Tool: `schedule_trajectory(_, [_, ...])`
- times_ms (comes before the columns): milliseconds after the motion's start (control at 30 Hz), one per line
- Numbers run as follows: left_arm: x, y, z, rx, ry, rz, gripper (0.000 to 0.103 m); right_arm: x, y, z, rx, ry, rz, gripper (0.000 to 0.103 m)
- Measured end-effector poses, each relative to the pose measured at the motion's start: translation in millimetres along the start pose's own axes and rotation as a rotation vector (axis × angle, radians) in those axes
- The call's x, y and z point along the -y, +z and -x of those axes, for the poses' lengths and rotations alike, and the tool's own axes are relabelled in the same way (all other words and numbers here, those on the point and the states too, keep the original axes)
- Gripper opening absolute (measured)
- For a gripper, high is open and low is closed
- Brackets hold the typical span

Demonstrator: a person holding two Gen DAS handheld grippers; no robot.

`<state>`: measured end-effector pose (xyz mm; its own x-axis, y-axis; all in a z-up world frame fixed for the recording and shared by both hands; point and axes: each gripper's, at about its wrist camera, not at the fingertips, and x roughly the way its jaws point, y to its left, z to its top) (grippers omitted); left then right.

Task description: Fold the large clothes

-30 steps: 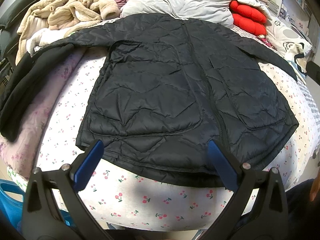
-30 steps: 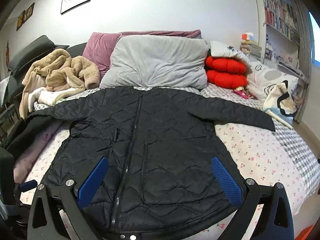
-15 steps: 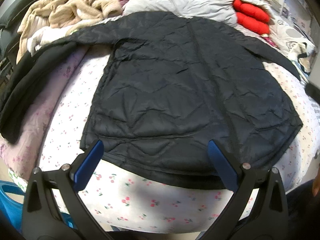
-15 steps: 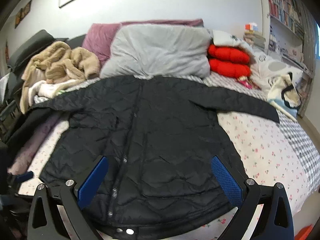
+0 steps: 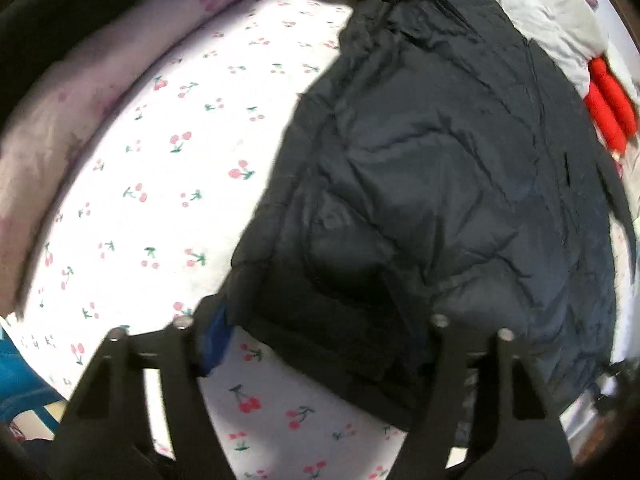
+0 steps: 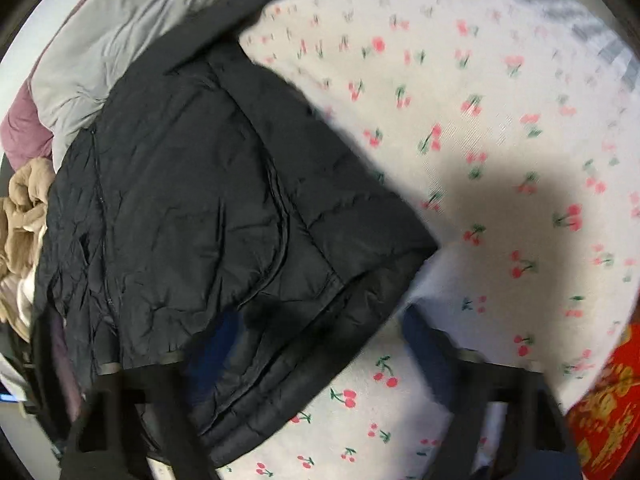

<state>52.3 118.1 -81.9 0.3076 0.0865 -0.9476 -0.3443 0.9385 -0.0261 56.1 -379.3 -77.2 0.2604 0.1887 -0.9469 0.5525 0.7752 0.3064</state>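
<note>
A black quilted jacket lies spread on the bed, seen as jacket in the left wrist view and jacket in the right wrist view. My left gripper points steeply down over the jacket's lower left hem corner. Its jaws are closing with the hem between them; one blue pad sits beside the fabric edge and the other is hidden by fabric. My right gripper is closing over the opposite hem corner. One pad is behind the fabric, and the other pad is over the sheet, apart from the hem.
The cherry-print sheet borders the jacket on both sides. A grey pillow and red cushions lie at the head. Pink blanket, beige fleece and a red patterned item lie at the edges.
Both grippers have dropped from above the bed down to the jacket's hem and rolled. Their jaws have narrowed, each with a hem corner now between the fingers.
</note>
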Motion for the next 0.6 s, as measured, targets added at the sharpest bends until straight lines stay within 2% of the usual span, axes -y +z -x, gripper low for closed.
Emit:
schedule_trajectory(33, [12.3, -8.0, 6.2, 0.024, 0.006, -0.053, 0.041, -1.9, 2.5, -0.6, 0.01, 0.007, 0.012, 0.036])
schedule_trajectory(67, [19.2, -12.7, 9.6, 0.029, -0.004, -0.073, 0.023, -4.6, 4.6, 0.2, 0.018, 0.009, 0.025, 0.019])
schedule_trajectory(100, [27.5, -17.7, 14.4, 0.031, -0.016, -0.085, 0.019, -5.6, 5.4, 3.7, 0.037, 0.011, 0.029, 0.01])
schedule_trajectory(167, [37.4, -35.7, 26.6, 0.042, -0.017, -0.123, 0.016, -6.0, 4.0, 13.4, 0.089, -0.01, 0.035, 0.008])
schedule_trajectory(300, [44.9, -45.5, 32.5, 0.021, -0.078, -0.157, 0.015, -3.7, -1.8, 44.1, 0.213, -0.066, 0.064, 0.005])
schedule_trajectory(433, [36.9, -65.4, 49.9, -0.001, -0.117, -0.166, 0.015, -0.4, -3.6, 53.3, 0.241, -0.088, 0.039, 0.005])
schedule_trajectory(600, [16.6, -61.0, 75.2, -0.008, -0.15, -0.104, 0.03, 3.2, 8.4, 62.1, 0.247, -0.032, -0.021, 0.012])
